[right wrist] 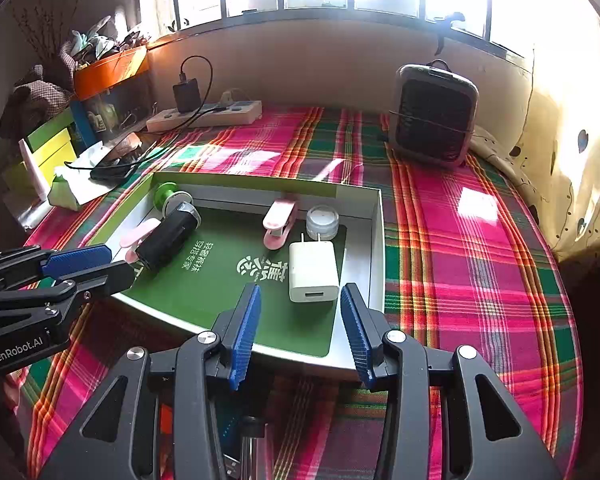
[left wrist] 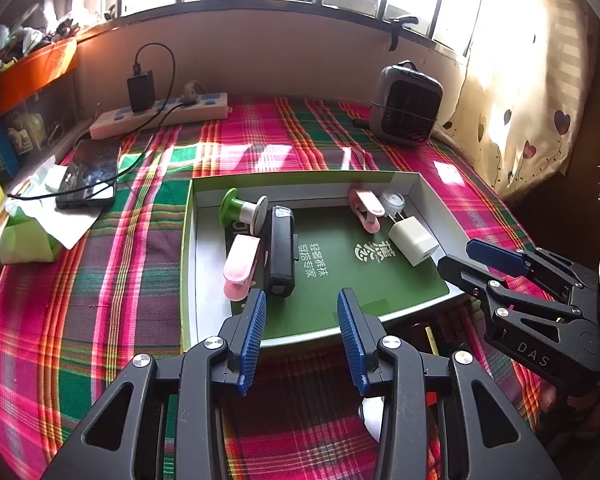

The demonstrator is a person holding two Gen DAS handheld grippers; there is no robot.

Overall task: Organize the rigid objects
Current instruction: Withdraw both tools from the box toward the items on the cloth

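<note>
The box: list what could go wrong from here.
1. The box sticks out past the table's near edge; a push on that end might tip it.
2. The white charger lies just ahead of the open, empty right gripper; a careless move could shove it into the small jar.
3. The black device touches a pink clip; lifting either may drag the other.
</note>
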